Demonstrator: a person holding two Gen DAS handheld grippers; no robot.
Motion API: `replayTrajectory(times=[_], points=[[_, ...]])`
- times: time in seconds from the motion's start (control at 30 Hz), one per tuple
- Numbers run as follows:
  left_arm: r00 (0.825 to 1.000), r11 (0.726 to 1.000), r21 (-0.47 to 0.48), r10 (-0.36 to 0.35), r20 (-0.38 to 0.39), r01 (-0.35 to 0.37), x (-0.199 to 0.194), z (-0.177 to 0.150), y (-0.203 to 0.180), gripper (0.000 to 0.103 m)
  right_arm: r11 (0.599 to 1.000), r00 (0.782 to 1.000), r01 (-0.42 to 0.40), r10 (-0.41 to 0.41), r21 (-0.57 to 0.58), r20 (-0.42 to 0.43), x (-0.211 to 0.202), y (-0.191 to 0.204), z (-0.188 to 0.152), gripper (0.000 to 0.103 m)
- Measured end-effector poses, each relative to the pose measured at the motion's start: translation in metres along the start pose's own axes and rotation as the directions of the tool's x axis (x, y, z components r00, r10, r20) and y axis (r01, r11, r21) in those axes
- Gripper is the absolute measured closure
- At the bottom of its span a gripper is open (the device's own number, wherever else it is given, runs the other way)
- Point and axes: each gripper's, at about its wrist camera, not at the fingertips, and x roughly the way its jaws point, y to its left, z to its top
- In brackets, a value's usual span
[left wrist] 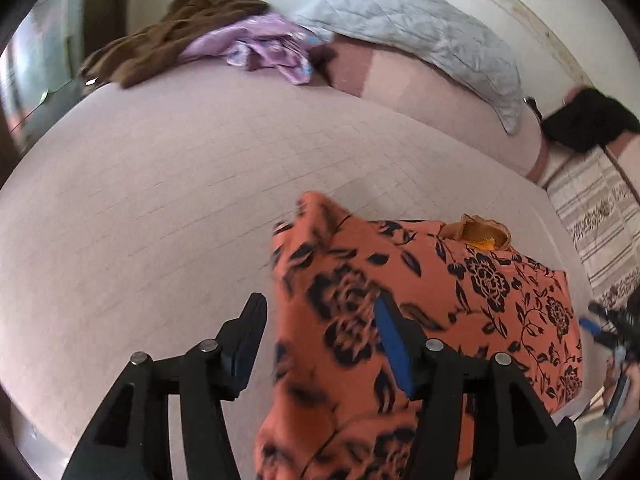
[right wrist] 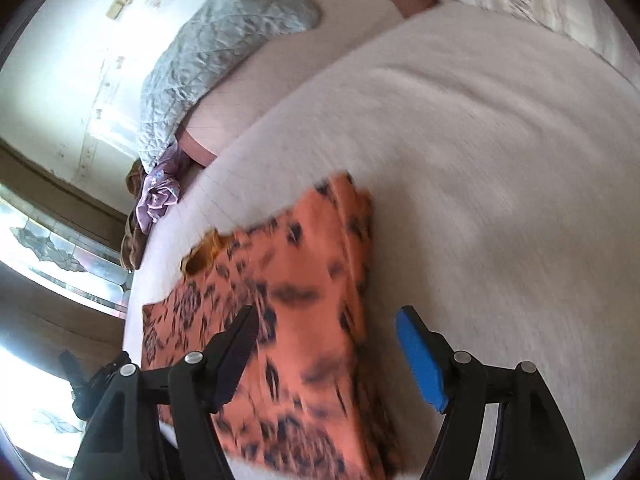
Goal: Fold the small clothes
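Orange floral garment (left wrist: 420,292) lies folded on pale quilted bedspread (left wrist: 160,200), lower centre-right of left view, lower centre of right view.

Left gripper (left wrist: 320,328): jaws about half open, cloth below them, pads not pressing, nothing held.

Right gripper (right wrist: 328,340): jaws wide, empty, over garment edge; likely just-released fold.

Unfolded pile, brown garment (left wrist: 168,36) and lilac garment (left wrist: 260,50), upper left, probably waiting.
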Motion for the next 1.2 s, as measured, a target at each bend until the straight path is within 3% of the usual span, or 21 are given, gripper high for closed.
replayTrajectory(times=[0.17, 0.23, 0.33, 0.37, 0.4, 0.43, 0.5, 0.7, 0.83, 0.9, 0.93, 0.97, 1.0, 1.03, 1.1, 1.2], points=[[0.999, 1.0, 0.002, 0.009, -0.031, -0.009, 0.031, 0.017, -0.004, 0.046, 0.995, 0.997, 0.074, -0.075, -0.071, -0.008, 0.039, 0.017, 0.034, 0.032], [0.999, 1.0, 0.002, 0.006, -0.048, -0.006, 0.039, 0.023, -0.003, 0.046, 0.988, 0.992, 0.115, -0.119, -0.102, -0.031, 0.054, 0.024, 0.039, 0.065], [0.997, 0.999, 0.0, 0.032, -0.07, -0.033, 0.055, 0.029, -0.001, 0.046, 0.981, 0.984, 0.151, -0.161, -0.123, -0.076, 0.069, 0.025, 0.042, 0.078], [0.996, 0.999, -0.001, 0.044, -0.08, -0.044, 0.059, 0.03, 0.0, 0.055, 0.979, 0.983, 0.156, -0.167, -0.132, -0.079, 0.068, 0.025, 0.043, 0.081], [0.996, 0.999, -0.001, 0.049, -0.079, -0.049, 0.06, 0.03, 0.002, 0.089, 0.978, 0.982, 0.158, -0.17, -0.138, -0.079, 0.067, 0.026, 0.043, 0.088], [0.994, 0.997, 0.012, 0.072, -0.085, -0.071, 0.062, 0.032, 0.002, 0.1, 0.975, 0.981, 0.165, -0.178, -0.151, -0.074, 0.065, 0.028, 0.044, 0.091], [0.996, 0.998, 0.004, 0.064, -0.057, -0.064, 0.057, 0.035, 0.004, 0.1, 0.965, 0.979, 0.185, -0.198, -0.184, -0.053, 0.06, 0.037, 0.046, 0.096], [0.991, 0.998, 0.013, 0.067, 0.112, -0.069, 0.011, 0.039, -0.003, 0.1, 0.937, 0.974, 0.224, -0.21, -0.27, 0.078, 0.026, 0.073, 0.053, 0.097], [0.993, 0.993, -0.021, 0.117, 0.012, -0.117, 0.053, 0.035, 0.006, 0.097, 0.933, 0.966, 0.259, -0.242, -0.25, 0.095, 0.041, 0.065, 0.06, 0.096], [0.988, 0.989, -0.03, 0.141, -0.061, -0.143, 0.073, 0.028, 0.013, 0.094, 0.943, 0.96, 0.272, -0.279, -0.191, -0.009, 0.074, 0.038, 0.059, 0.092], [0.989, 0.989, -0.033, 0.14, -0.051, -0.142, 0.071, 0.028, 0.013, 0.093, 0.956, 0.961, 0.258, -0.268, -0.137, -0.068, 0.086, 0.024, 0.056, 0.091], [0.99, 0.99, -0.041, 0.135, -0.039, -0.136, 0.065, 0.028, 0.013, 0.089, 0.97, 0.972, 0.226, -0.231, -0.093, -0.039, 0.083, 0.017, 0.053, 0.091], [0.99, 0.989, -0.061, 0.136, -0.027, -0.138, 0.056, 0.029, 0.014, 0.078, 0.972, 0.974, 0.221, -0.224, -0.085, -0.022, 0.076, 0.017, 0.053, 0.086], [0.99, 0.988, -0.076, 0.138, -0.01, -0.138, 0.047, 0.029, 0.014, 0.073, 0.97, 0.973, 0.228, -0.23, -0.08, -0.015, 0.07, 0.019, 0.052, 0.075], [0.989, 0.987, -0.097, 0.136, 0.05, -0.131, 0.022, 0.03, 0.011, 0.067, 0.961, 0.964, 0.265, -0.265, -0.083, 0.015, 0.048, 0.025, 0.05, 0.068], [0.988, 0.992, -0.092, 0.098, 0.121, -0.087, -0.017, 0.021, -0.005, 0.055, 0.977, 0.978, 0.2, -0.195, -0.072, 0.075, 0.009, 0.042, 0.04, 0.067]])
